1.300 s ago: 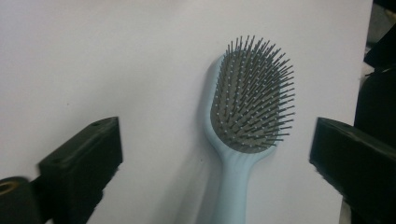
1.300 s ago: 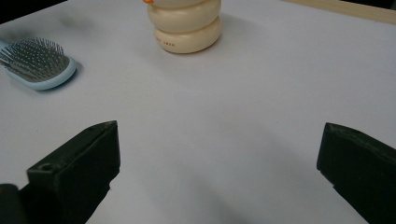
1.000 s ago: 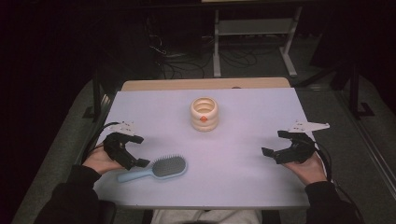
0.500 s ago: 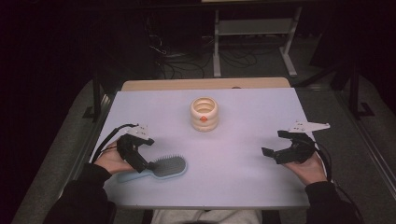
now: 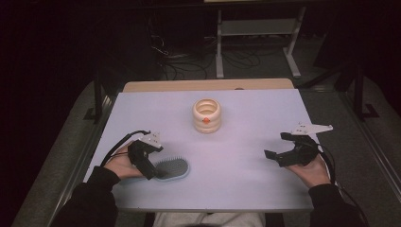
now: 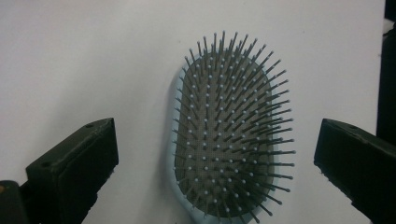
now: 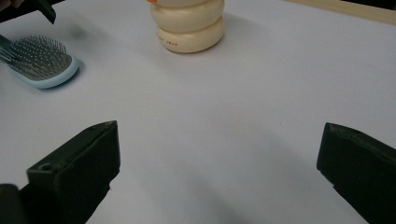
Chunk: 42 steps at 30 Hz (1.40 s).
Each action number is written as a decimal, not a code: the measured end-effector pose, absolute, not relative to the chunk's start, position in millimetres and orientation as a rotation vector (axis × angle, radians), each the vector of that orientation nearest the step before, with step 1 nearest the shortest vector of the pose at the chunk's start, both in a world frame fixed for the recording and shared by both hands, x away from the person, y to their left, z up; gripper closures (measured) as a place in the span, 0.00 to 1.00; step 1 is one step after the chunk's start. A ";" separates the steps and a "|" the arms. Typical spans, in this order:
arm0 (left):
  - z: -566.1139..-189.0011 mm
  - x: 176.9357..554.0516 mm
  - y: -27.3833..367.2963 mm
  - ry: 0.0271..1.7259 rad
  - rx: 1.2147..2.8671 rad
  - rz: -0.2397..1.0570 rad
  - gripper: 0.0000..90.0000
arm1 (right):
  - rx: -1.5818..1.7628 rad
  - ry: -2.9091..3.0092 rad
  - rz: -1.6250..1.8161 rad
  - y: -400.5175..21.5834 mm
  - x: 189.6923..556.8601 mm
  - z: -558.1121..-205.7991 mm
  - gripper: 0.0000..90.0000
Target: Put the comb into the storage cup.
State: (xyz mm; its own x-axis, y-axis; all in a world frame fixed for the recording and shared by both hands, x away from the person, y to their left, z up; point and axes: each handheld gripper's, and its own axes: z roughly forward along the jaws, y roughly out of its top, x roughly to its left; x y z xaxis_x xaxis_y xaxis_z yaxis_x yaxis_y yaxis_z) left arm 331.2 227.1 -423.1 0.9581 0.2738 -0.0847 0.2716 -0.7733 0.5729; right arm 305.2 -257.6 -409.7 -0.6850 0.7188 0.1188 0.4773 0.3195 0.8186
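Observation:
A light-blue hairbrush lies bristles up near the table's front left; its handle runs under my left hand. My left gripper hangs open just above the brush and points down at it. In the left gripper view the bristled head sits between the two wide-apart jaws of that gripper, apart from both. A cream ringed holder with an orange spot inside stands upright at the table's middle back. My right gripper rests open at the right with nothing between its fingers.
The right gripper view looks across the pale table to the holder and the brush at far left. A wooden strip borders the table's far edge. Dark floor, cables and a metal stand lie beyond.
My left gripper has moved right from the table's left edge, over the brush handle, and tipped down onto the brush head. The right gripper has stayed in place.

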 end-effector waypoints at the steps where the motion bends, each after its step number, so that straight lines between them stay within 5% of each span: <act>1: -423.7 330.9 226.1 0.388 2.494 0.003 0.00 | 1.083 2.322 1.298 -257.5 305.2 -409.7 0.00; 42: -453.2 325.1 200.7 0.298 2.606 0.050 0.04 | 1.074 2.331 1.297 -256.8 305.1 -410.1 0.00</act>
